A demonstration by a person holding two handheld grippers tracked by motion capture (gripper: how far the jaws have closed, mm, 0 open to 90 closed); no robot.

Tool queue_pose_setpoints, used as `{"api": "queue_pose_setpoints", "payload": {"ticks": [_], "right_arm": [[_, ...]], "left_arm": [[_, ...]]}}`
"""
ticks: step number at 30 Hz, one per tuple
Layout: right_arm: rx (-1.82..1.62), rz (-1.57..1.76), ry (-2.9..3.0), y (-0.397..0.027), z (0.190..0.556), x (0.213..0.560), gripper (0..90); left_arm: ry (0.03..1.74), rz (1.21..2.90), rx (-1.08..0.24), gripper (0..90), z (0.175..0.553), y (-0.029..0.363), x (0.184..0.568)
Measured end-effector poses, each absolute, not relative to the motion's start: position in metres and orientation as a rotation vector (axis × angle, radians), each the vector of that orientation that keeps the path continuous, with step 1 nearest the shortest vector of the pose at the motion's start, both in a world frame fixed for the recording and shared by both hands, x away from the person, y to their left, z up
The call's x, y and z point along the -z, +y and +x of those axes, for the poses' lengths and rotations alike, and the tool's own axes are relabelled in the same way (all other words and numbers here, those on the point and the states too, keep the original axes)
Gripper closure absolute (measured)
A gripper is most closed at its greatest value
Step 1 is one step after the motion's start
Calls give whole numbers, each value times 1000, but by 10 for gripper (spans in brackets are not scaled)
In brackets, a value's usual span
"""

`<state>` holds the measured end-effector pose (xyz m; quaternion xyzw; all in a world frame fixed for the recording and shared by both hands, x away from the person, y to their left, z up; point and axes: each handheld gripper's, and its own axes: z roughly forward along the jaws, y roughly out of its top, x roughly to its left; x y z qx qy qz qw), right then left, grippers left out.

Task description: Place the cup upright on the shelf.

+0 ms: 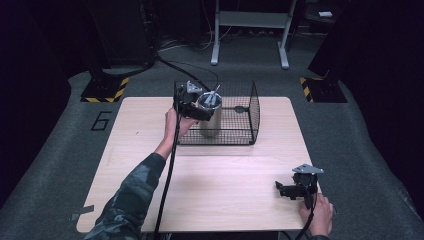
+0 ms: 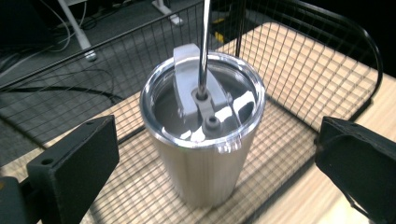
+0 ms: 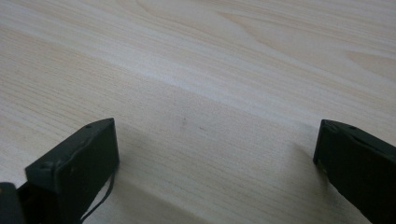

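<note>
A steel tumbler point(image 1: 210, 114) with a clear lid and a metal straw point(image 2: 204, 46) stands upright in the left part of a black wire basket point(image 1: 252, 112) at the back of the wooden table point(image 1: 225, 170). My left gripper point(image 1: 202, 112) reaches over the basket's left side. In the left gripper view its jaws stand wide open, one on each side of the tumbler point(image 2: 205, 163) and apart from it. My right gripper point(image 1: 281, 189) rests low near the table's front right corner. It is open point(image 3: 215, 140) over bare wood, with nothing between its jaws.
The basket's right half point(image 2: 322, 84) holds nothing I can make out. Black stands with yellow-black striped bases sit on the floor at back left point(image 1: 105, 91) and back right point(image 1: 320, 89). A white frame point(image 1: 250, 20) stands behind the table.
</note>
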<state>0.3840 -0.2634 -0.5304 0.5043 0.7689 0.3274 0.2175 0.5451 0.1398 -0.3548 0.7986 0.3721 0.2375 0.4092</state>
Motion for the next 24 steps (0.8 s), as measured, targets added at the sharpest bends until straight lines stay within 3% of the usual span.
{"api": "queue_pose_setpoints", "payload": {"ticks": [12,24], "right_arm": [[-906,1397,2129,-263,384,530,0],[-906,1397,2129,-263,384,530,0]], "left_arm": [[853,2088,-639,0,489,174,349],[877,2119,-661,0,434,229,373]]}}
